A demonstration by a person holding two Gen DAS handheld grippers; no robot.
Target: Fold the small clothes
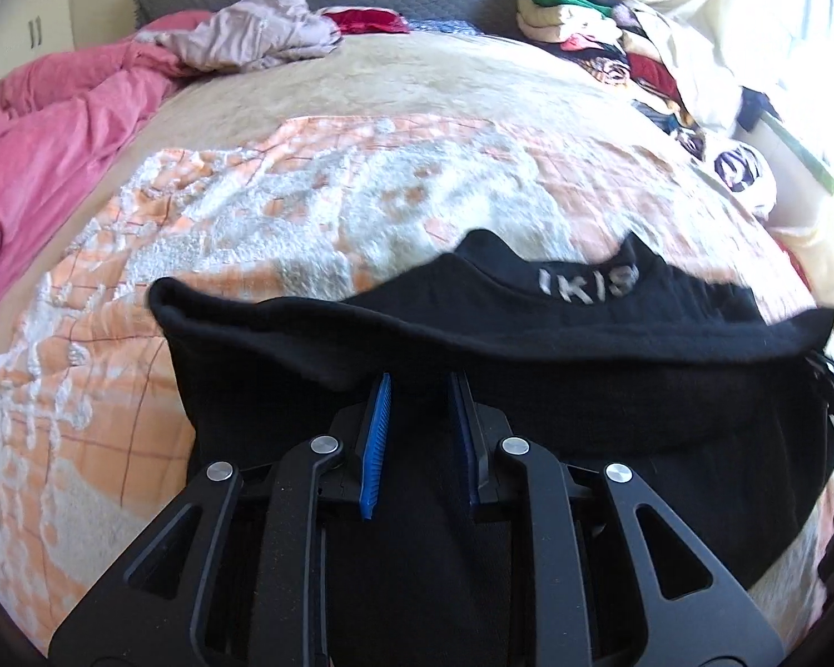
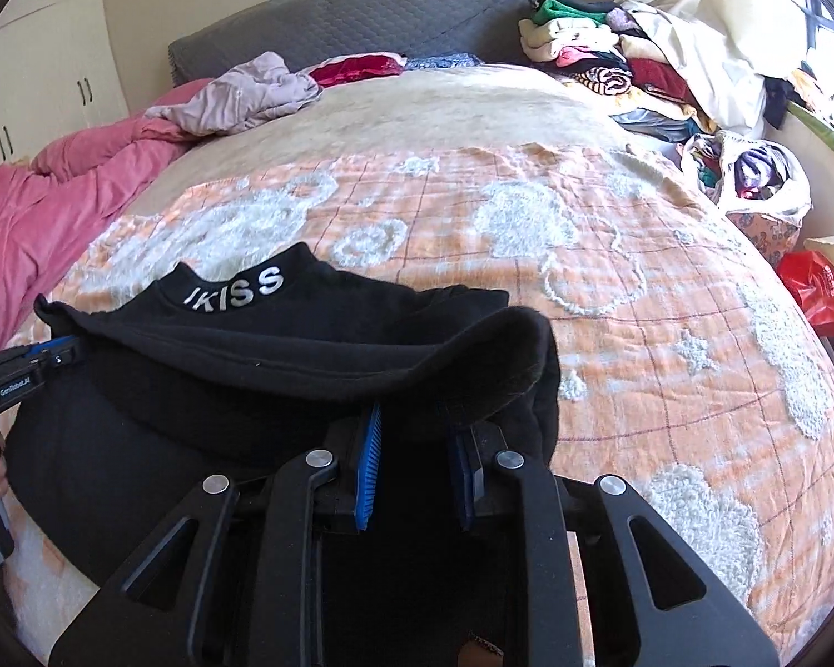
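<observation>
Black top [image 1: 472, 333] with white "IKISS" collar lettering [image 2: 233, 290] held up over orange-and-white bed blanket [image 2: 611, 300], low in both wrist views. Left gripper [image 1: 417, 383] narrow, pinching hem at one edge; right gripper [image 2: 414, 417] narrow, pinching opposite edge, fabric draped over fingers [image 2: 368, 444]. Pink duvet [image 1: 44, 128] at 9 o'clock, stacked clothes [image 2: 584, 50] at 1 o'clock, grey headboard [image 2: 361, 22] at 12.

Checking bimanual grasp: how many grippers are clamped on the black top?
2. The left gripper pinches the black top near its left end; the right gripper pinches its right end. Fabric hides the fingertips, so grip depth is unclear.
</observation>
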